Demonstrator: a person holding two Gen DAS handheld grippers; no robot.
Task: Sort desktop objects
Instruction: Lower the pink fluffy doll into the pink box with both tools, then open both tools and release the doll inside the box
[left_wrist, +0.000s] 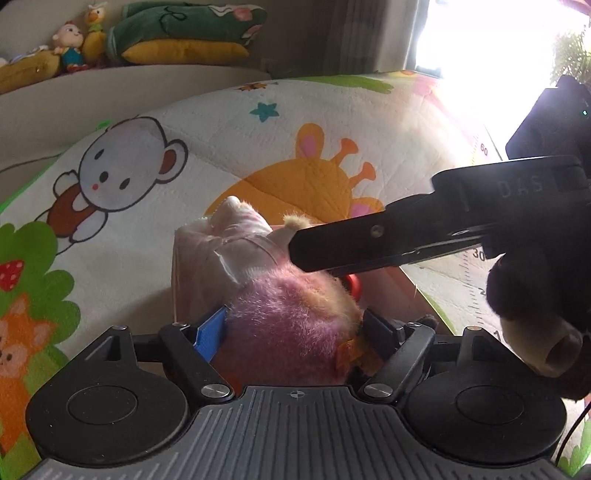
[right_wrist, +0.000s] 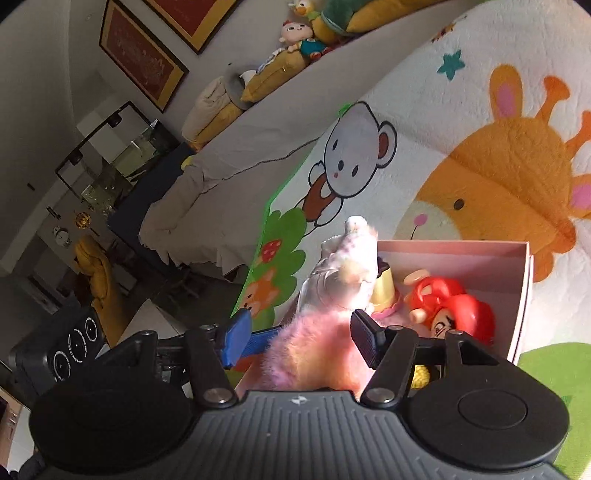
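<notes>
A: Since the plush toy (left_wrist: 288, 306) sits so near the left gripper (left_wrist: 295, 322), is it truly held?

B: I judge so. Pink fur presses against both the blue pad and the black pad, so those jaws grip the toy just over the near end of the pink box (right_wrist: 480, 258), probably to lower it in.

A: And the right gripper (right_wrist: 300, 336)?

B: It straddles the same toy from the right. Its black pad touches fur, but a gap shows beside its blue pad, so I read those jaws as open, steadying or guiding rather than clamping.

A: What lies beyond?

B: Inside the box, a yellow cup-shaped toy (right_wrist: 384, 288) stands just beside the plush, and a red-haired doll (right_wrist: 454, 306) lies to its right. They crowd the floor, so the plush may end up resting on them.

A: Farther still?

B: The cartoon play mat (left_wrist: 147, 240) spreads under the box, bare around it. At the far edge, a sofa (left_wrist: 110, 88) carries cushions and small dolls, well apart.
</notes>
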